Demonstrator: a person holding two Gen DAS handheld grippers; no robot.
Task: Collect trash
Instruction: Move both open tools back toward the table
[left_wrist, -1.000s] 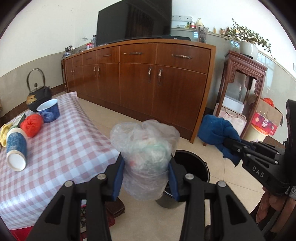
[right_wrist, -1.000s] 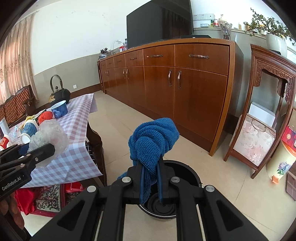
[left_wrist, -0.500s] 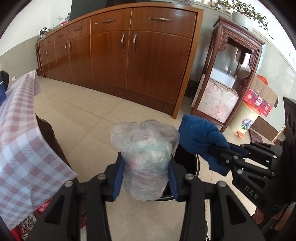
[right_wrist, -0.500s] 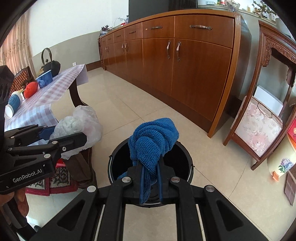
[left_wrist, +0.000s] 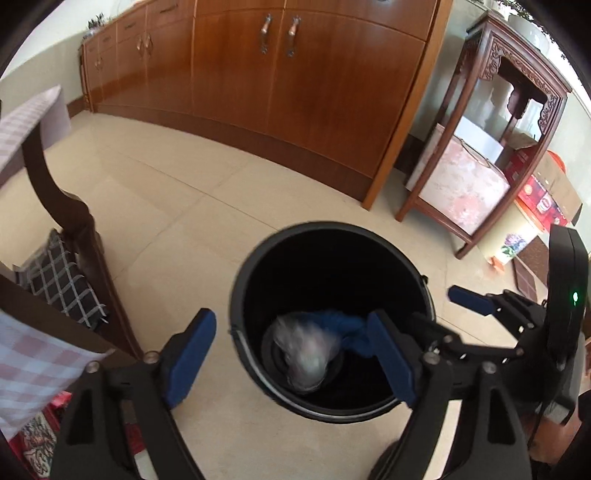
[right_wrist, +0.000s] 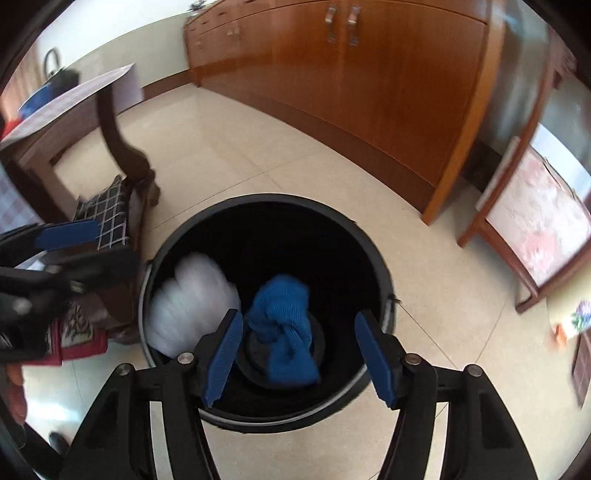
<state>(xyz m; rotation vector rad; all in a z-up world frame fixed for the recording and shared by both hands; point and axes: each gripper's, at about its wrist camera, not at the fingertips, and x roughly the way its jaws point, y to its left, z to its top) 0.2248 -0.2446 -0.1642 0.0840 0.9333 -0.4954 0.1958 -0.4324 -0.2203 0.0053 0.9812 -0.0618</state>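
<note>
Now both claws hang directly above the black bin (right_wrist: 373, 258), so that, the jaws having just been opening, the left claw (left_wrist: 291, 356) and right claw (right_wrist: 299, 354) stand wide and empty while the plastic bag (right_wrist: 192, 295) and blue cloth (right_wrist: 284, 325) drop inside below them.

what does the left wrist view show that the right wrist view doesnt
Only the left wrist view shows the red boxes beyond the carved wooden stand, and the right gripper from the side.

Only the right wrist view shows the dark kettle on the table and the left gripper from the side.

Both show the black bin holding the clear plastic bag and the blue cloth, both grippers' jaws open with nothing between them, and the wooden cabinet.
</note>
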